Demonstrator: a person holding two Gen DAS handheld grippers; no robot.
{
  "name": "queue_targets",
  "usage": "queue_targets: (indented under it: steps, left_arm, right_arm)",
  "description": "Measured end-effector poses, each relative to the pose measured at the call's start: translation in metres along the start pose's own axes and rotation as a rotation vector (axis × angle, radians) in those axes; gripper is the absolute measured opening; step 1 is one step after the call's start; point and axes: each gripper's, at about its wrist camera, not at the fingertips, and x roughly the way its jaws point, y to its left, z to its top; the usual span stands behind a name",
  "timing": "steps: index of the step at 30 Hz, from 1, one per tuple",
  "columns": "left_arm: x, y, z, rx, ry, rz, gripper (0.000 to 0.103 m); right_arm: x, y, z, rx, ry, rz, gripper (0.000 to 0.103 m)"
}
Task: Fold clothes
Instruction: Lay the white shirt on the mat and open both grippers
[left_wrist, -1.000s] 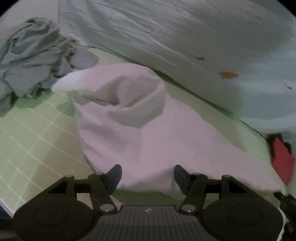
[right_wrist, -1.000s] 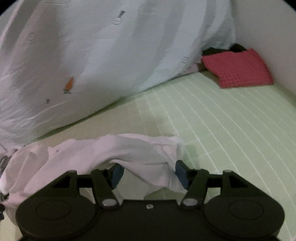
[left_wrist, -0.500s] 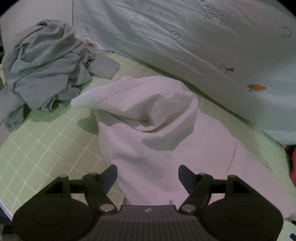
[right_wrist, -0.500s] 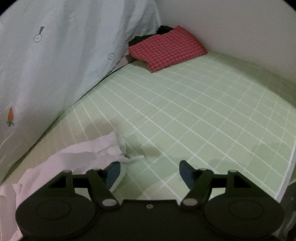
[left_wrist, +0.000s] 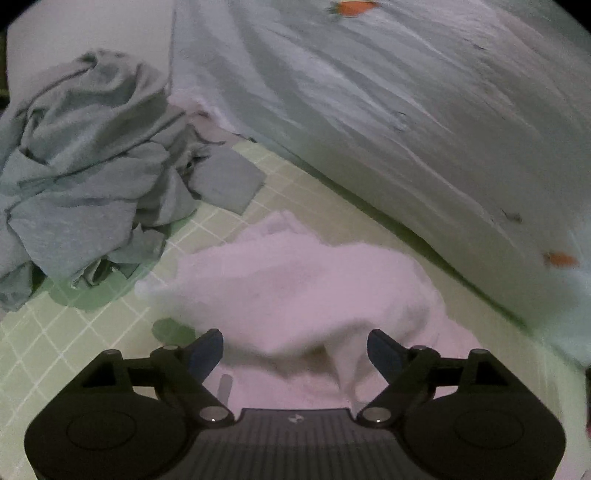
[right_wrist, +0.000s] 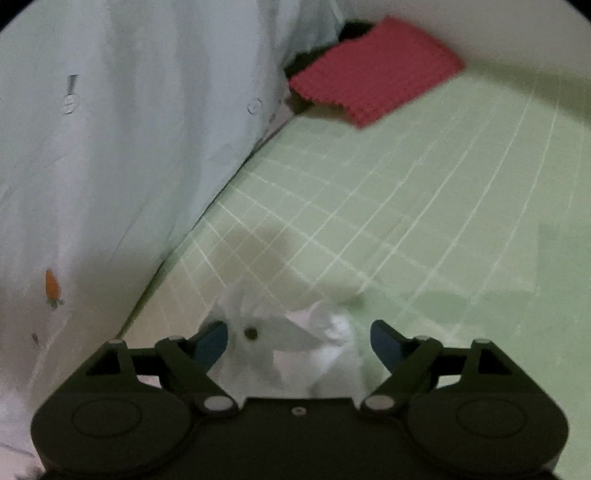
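The white garment (left_wrist: 295, 291) lies bunched mid-bed (right_wrist: 424, 221), not yet flat or squared. A grey heap (left_wrist: 85, 195) waits unfolded at the left edge. Both grippers (left_wrist: 295, 350) (right_wrist: 297, 341) have fingers spread, holding nothing.

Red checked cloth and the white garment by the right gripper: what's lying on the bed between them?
Only bare green gridded sheet separates the red checked cloth from the white garment, seen in the right wrist view.

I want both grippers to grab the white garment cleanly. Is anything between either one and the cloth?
Nothing visible. The white garment lies right ahead of the open left gripper, and a bunched part of it sits between the open right gripper's fingers. The grey clothes pile lies off to the side.
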Motion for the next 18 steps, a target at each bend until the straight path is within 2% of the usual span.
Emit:
queue_targets:
  steps: [2,6,10,15,18]
  left_arm:
    - [0.012,0.001,0.009,-0.034,0.005,-0.013,0.093]
    - [0.033,-0.004,0.021,-0.069,0.025,-0.012,0.093]
    - [0.038,-0.006,0.024,-0.082,0.014,-0.008,0.094]
    - [0.055,-0.012,0.025,-0.07,0.049,0.027,0.096]
    - [0.062,-0.017,0.024,-0.057,0.059,0.027,0.095]
  right_arm:
    - [0.017,0.006,0.003,0.03,0.029,-0.012,0.087]
    - [0.037,0.01,0.007,0.057,0.055,-0.061,0.087]
    - [0.037,0.008,0.01,0.035,0.057,-0.093,0.089]
    - [0.037,0.005,0.013,0.009,0.061,-0.132,0.092]
    - [0.055,0.003,-0.004,0.037,0.137,-0.128,0.092]
